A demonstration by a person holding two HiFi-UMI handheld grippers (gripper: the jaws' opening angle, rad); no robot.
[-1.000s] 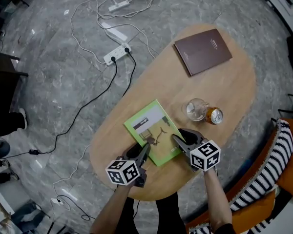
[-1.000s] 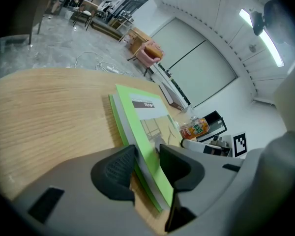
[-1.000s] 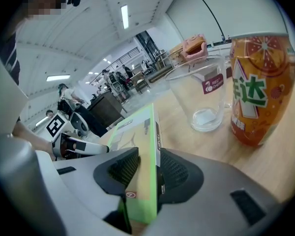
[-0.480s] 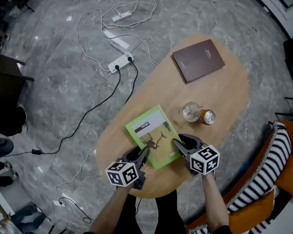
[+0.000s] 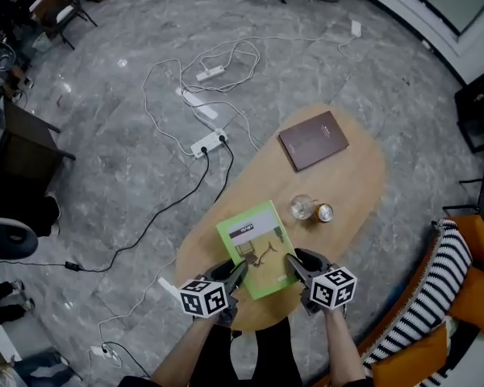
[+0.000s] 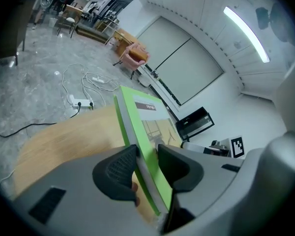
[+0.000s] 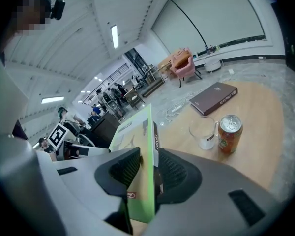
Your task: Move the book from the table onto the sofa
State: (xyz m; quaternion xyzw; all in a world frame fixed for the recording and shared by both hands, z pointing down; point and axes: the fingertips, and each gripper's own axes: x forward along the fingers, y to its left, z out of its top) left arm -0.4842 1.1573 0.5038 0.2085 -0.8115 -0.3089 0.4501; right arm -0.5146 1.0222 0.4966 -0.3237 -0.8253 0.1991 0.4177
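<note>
The green book [image 5: 254, 244] hangs above the near end of the oval wooden table [image 5: 351, 176], gripped by its two near corners. My left gripper [image 5: 240, 269] holds the left corner and my right gripper [image 5: 293, 260] the right one. In the left gripper view the book [image 6: 142, 117] stands on edge between the dark pads [image 6: 122, 165], and the jaws of the left gripper [image 6: 147, 157] are closing on it. In the right gripper view the book [image 7: 137, 146] is likewise clamped, with the jaws of the right gripper [image 7: 148, 164] closing on it.
A brown book [image 5: 313, 139] lies at the table's far end. A glass [image 5: 302, 208] and an orange can [image 5: 324, 213] stand mid-table. A striped cushion on an orange sofa [image 5: 436, 297] is at the right. Power strips and cables [image 5: 208, 143] trail over the grey floor.
Both grippers have risen together with the green book, lifting it off the table. The view has climbed too, so the table looks smaller and farther below.
</note>
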